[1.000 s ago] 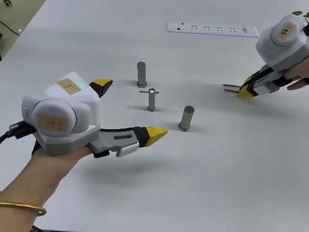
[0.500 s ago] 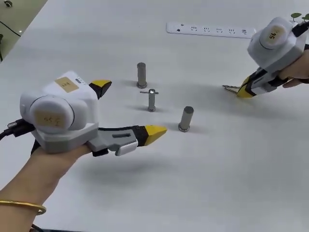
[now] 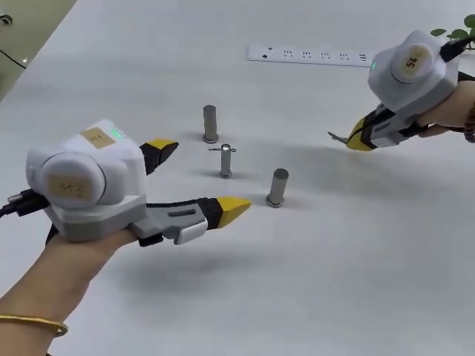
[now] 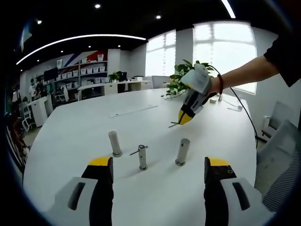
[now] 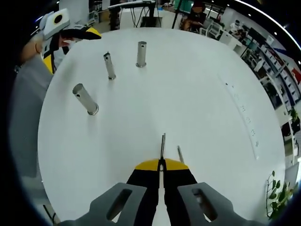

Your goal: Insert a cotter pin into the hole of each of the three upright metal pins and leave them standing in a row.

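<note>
Three upright metal pins stand in a slanted row on the white table: far pin (image 3: 210, 123), middle pin (image 3: 225, 161), near pin (image 3: 277, 188). A cotter pin (image 3: 223, 149) sits crosswise through the middle pin's top. The far and near pins have none. My left gripper (image 3: 200, 176) is open at the lower left, its jaws pointing at the row (image 4: 142, 157). To the right of the row my right gripper (image 3: 358, 141) is raised off the table. It is shut on a second cotter pin (image 5: 162, 143), which sticks out of its tip toward the pins.
A white power strip (image 3: 308, 54) lies along the table's far side. A potted plant (image 3: 456, 31) stands at the far right corner. Bare tabletop surrounds the pins. Desks and shelves stand in the room beyond (image 4: 84, 75).
My right gripper has lifted off the table with the cotter pin and come slightly left toward the row. The left gripper stays open in about the same place.
</note>
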A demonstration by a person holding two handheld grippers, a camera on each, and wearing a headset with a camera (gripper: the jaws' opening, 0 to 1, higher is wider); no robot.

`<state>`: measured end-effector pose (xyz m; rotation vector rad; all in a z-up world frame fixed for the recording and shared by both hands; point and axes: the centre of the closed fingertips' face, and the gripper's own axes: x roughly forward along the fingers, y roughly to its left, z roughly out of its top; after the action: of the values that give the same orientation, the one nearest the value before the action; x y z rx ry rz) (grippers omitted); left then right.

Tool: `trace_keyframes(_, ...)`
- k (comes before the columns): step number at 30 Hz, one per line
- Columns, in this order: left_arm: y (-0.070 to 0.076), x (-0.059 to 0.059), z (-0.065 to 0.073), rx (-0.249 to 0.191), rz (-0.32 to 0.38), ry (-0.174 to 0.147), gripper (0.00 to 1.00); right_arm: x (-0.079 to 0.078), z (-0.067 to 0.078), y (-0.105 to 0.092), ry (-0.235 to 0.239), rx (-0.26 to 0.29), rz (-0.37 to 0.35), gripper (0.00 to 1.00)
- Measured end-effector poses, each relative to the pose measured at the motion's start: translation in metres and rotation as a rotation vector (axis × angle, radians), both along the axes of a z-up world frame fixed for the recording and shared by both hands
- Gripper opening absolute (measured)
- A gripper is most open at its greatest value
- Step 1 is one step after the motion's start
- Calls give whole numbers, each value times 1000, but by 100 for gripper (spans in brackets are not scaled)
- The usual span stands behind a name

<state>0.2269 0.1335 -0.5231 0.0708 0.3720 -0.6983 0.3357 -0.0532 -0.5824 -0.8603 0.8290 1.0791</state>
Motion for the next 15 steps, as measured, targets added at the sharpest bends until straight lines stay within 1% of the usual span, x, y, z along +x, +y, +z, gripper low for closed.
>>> trace_keyframes(1, -1, 0, 1, -6, -1, 0, 76, 2, -1, 1, -9, 9, 9, 0)
trace_keyframes(2, -3, 0, 2, -15, -5, 0, 74, 2, 2, 4, -23, 19, 15, 0)
trace_keyframes(4, -4, 0, 4, -22, -9, 2, 73, -1, 6, 7, -33, 26, 27, 0)
trace_keyframes(8, -10, -1, 6, -33, -25, 9, 68, -17, 16, 17, -52, 42, 64, 0)
trace_keyframes(11, -15, -2, 7, -47, -38, 19, 65, -26, 23, 26, -64, 64, 84, 0)
trace_keyframes(12, -16, -3, 7, -51, -41, 24, 64, -29, 24, 28, -68, 68, 91, 0)
trace_keyframes(13, -18, -4, 6, -57, -47, 38, 63, -34, 27, 31, -77, 71, 106, 0)
trace_keyframes(15, -21, -4, 6, -68, -49, 51, 59, -39, 31, 36, -91, 81, 118, 0)
